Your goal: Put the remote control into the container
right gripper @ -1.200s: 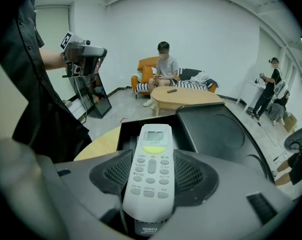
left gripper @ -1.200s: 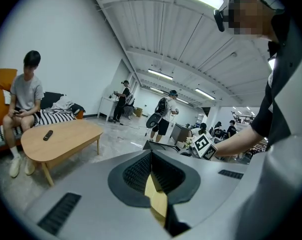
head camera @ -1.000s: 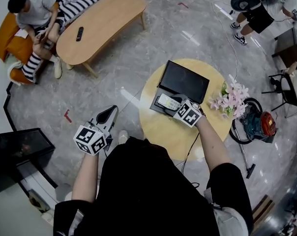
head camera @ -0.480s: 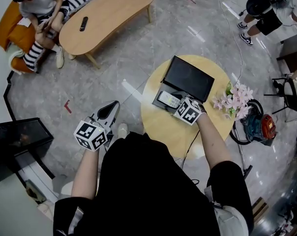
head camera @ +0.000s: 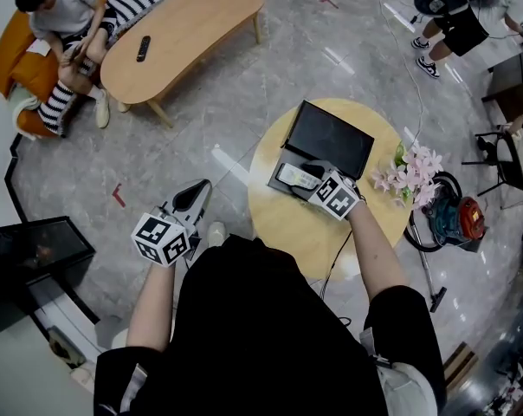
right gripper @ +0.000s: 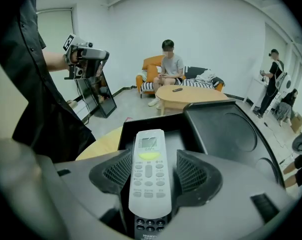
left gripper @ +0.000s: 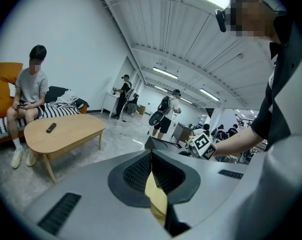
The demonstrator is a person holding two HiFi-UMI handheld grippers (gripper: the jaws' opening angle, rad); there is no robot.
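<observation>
A white remote control (right gripper: 150, 170) lies lengthwise between the pads of my right gripper (right gripper: 151, 171), which is shut on it. The end of a dark remote (right gripper: 148, 228) shows underneath it. In the head view the right gripper (head camera: 316, 178) holds the white remote (head camera: 297, 177) over the low black container (head camera: 279, 183) on the round yellow table (head camera: 287, 224). The container's lid (head camera: 328, 137) stands open behind it. My left gripper (head camera: 193, 198) hangs left of the table over the floor. Its jaws are shut and empty in the left gripper view (left gripper: 151, 159).
Pink flowers (head camera: 407, 173) stand at the round table's right edge, with a vacuum cleaner (head camera: 450, 219) on the floor beyond. A long wooden table (head camera: 184, 29) carrying a black remote (head camera: 142, 48) is far left, beside a seated person (head camera: 61, 17). A black cabinet (head camera: 32, 263) stands at the left.
Hardly anything differs. My right gripper keeps the white remote over the container, and the left gripper stays where it was. The head view has shifted a little.
</observation>
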